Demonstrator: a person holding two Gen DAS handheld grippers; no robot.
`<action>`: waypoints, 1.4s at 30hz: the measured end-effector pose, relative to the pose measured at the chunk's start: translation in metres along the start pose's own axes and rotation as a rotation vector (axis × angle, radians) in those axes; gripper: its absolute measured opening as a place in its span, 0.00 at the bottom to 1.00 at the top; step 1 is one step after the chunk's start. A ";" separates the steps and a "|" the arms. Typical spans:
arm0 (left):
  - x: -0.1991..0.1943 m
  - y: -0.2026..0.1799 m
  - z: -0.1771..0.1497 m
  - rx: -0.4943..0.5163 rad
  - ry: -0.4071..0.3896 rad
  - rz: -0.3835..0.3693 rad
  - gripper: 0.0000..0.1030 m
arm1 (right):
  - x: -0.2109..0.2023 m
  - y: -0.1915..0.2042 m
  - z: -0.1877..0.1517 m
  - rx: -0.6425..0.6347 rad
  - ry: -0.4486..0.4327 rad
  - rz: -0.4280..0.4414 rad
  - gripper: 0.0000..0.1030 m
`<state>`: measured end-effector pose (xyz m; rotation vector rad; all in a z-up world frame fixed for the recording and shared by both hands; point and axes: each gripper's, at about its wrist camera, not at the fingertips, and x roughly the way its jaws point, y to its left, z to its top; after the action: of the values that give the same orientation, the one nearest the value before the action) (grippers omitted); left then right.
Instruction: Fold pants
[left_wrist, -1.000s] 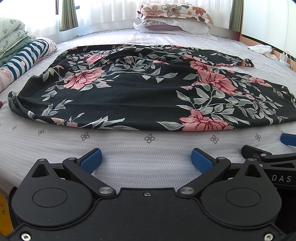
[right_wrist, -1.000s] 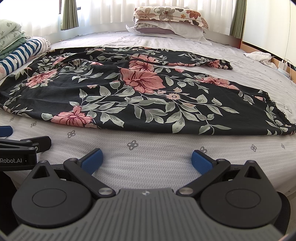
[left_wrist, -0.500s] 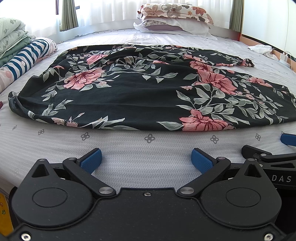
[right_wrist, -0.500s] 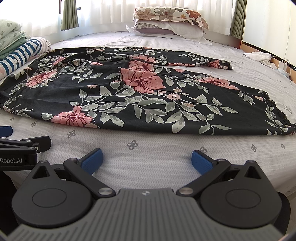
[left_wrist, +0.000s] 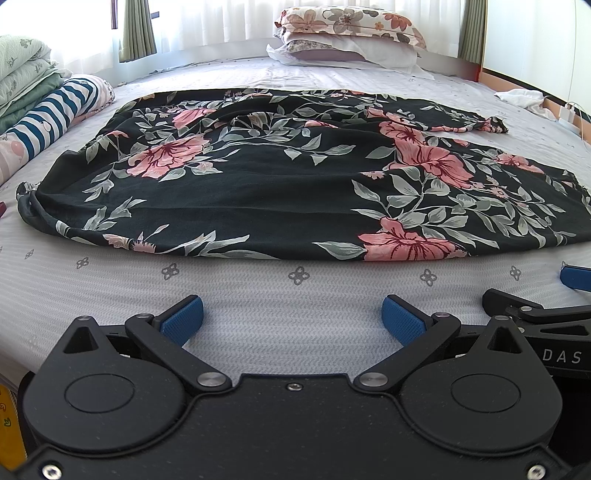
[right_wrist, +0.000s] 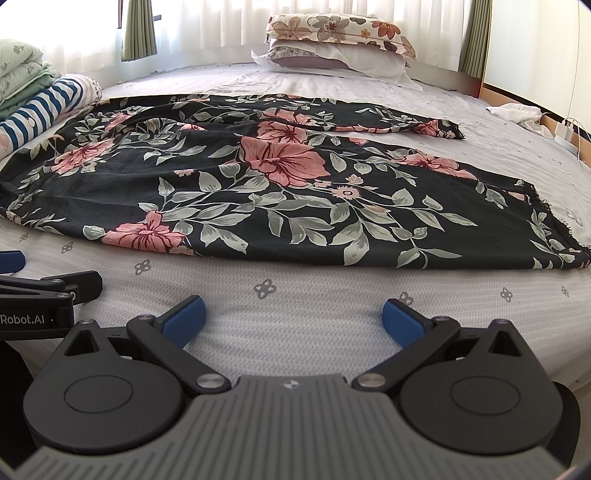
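Note:
Black pants (left_wrist: 266, 184) with pink flowers and grey-green leaves lie spread flat across the bed, also filling the middle of the right wrist view as pants (right_wrist: 258, 192). Their waist end bunches at the left and two legs run to the right, the far one ending in a twisted cuff. My left gripper (left_wrist: 292, 319) stands open over bare sheet, short of the pants' near edge, nothing between its blue pads. My right gripper (right_wrist: 291, 318) is open too, beside it to the right, level with the leg part. Each gripper shows at the other's frame edge.
The bed (left_wrist: 295, 288) has a pale grey patterned sheet. Folded and striped bedding (left_wrist: 44, 110) is stacked at the far left. Two pillows (left_wrist: 347, 37) lie at the headboard under curtained windows. A white cloth (right_wrist: 517, 112) and a charger sit at the far right edge.

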<state>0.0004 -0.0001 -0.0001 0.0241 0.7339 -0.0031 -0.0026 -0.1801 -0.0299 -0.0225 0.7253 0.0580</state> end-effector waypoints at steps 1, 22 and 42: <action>0.000 0.000 0.000 0.000 0.000 0.000 1.00 | 0.000 0.000 0.000 0.000 0.000 0.000 1.00; -0.018 0.075 0.054 -0.063 -0.053 0.212 1.00 | -0.016 -0.107 0.014 0.372 -0.144 -0.153 1.00; 0.058 0.256 0.068 -0.585 -0.001 0.517 0.79 | 0.005 -0.245 0.010 0.663 -0.135 -0.421 0.63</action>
<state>0.0921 0.2551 0.0164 -0.3445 0.6882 0.7038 0.0223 -0.4236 -0.0255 0.4575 0.5649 -0.5783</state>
